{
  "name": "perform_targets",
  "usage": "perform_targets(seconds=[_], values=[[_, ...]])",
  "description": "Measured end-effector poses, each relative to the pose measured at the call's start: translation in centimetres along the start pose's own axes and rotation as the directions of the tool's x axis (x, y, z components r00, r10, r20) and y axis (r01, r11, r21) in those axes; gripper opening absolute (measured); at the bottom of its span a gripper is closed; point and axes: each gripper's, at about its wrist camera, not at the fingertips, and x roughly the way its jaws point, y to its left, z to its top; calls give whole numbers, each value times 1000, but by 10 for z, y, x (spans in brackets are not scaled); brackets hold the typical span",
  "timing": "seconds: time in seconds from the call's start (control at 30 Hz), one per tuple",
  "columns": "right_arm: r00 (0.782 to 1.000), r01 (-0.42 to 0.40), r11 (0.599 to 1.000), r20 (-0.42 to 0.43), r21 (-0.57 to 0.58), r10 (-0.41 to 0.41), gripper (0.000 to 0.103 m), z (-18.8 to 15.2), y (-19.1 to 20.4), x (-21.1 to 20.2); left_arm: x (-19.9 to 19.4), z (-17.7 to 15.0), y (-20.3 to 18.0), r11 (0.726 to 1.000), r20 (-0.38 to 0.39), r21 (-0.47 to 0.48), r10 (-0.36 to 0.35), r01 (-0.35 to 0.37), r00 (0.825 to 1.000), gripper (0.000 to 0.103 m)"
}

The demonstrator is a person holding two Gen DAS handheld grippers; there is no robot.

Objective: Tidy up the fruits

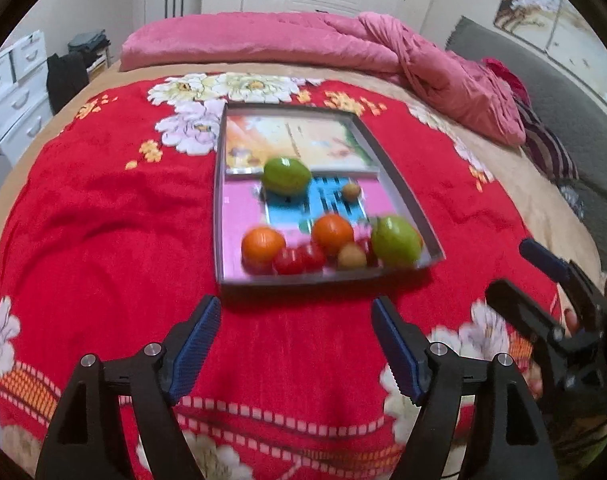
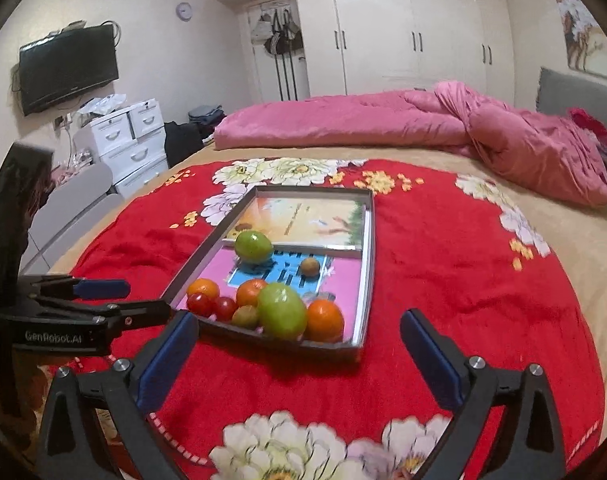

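A shallow grey tray point(image 1: 403, 184) lies on a red flowered blanket point(image 1: 103, 208). At its near end sit oranges point(image 1: 262, 245), red tomatoes point(image 1: 289, 261), a small brownish fruit point(image 1: 351, 257) and a green fruit point(image 1: 395, 240). Farther back lie another green fruit point(image 1: 286, 176) and a small brown one point(image 1: 350, 191). My left gripper point(image 1: 296, 304) hangs open in front of the tray's near rim, holding nothing. My right gripper point(image 2: 299, 320) is wide open over the tray's near edge point(image 2: 279, 340), also holding nothing. The green fruit point(image 2: 282, 311) and an orange point(image 2: 325, 320) lie just beyond it.
Picture books line the tray's floor point(image 2: 303, 220). A bunched pink duvet point(image 2: 503, 136) runs across the far side of the bed. White drawers point(image 2: 131, 140) and a wall television point(image 2: 67, 72) stand to the left, and a grey headboard point(image 1: 543, 92) to the right.
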Motion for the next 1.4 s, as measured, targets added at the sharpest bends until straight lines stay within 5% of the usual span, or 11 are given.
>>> perform_targets(seconds=[0.27, 1.4], values=[[999, 13, 998, -46, 53, -11, 102, -31, 13, -21, -14, -32, -6, 1000, -17, -14, -7, 7, 1000, 79], [998, 46, 997, -46, 54, -44, 102, -40, 20, -28, -25, -34, -2, 998, 28, -58, 19, -18, 999, 78]])
